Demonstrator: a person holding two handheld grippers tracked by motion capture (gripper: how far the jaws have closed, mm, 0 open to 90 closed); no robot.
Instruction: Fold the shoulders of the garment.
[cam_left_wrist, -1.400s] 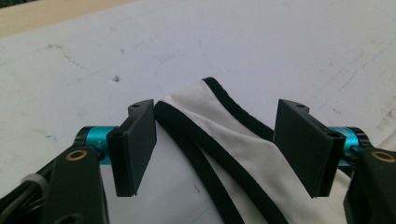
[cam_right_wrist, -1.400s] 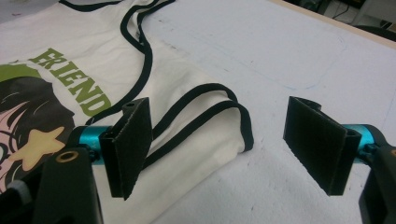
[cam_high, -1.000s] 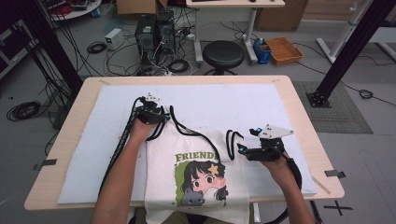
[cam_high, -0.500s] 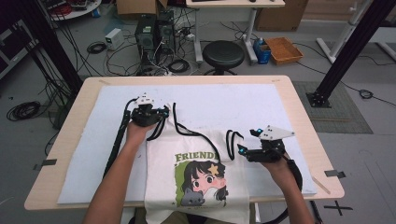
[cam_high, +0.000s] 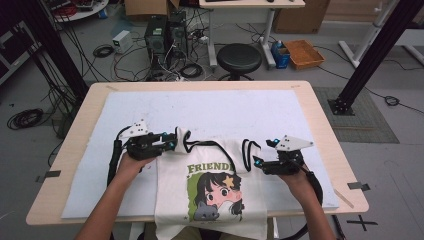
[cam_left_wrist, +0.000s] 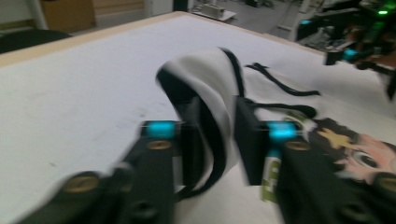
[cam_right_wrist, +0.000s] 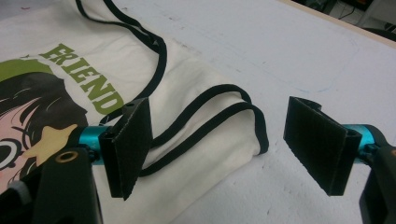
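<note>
Across the worktop (cam_high: 200, 86), covered by a white mat (cam_high: 210, 112), a cream T-shirt (cam_high: 212, 200) with a cartoon print lies at six o'clock, its hem hanging over the near edge.

Finding 1, the garment: overhang at six o'clock could drag the shirt off the mat if either sleeve is pulled away from the person without the body following.

Finding 2, left hand-held gripper (cam_high: 172, 142), at nine o'clock of the shirt: the left sleeve (cam_left_wrist: 205, 93) stands bunched between the jaws, which have just been opening after a brief closure. The blurred left gripper view leaves contact uncertain. Risk: the fold slips out and collapses.

Finding 3, right hand-held gripper (cam_right_wrist: 229, 149), at three o'clock: jaws apart, straddling the black-trimmed right sleeve (cam_right_wrist: 219, 126) without pressing it. Risk: closing here could catch one layer only, or pinch the mat beneath.
</note>
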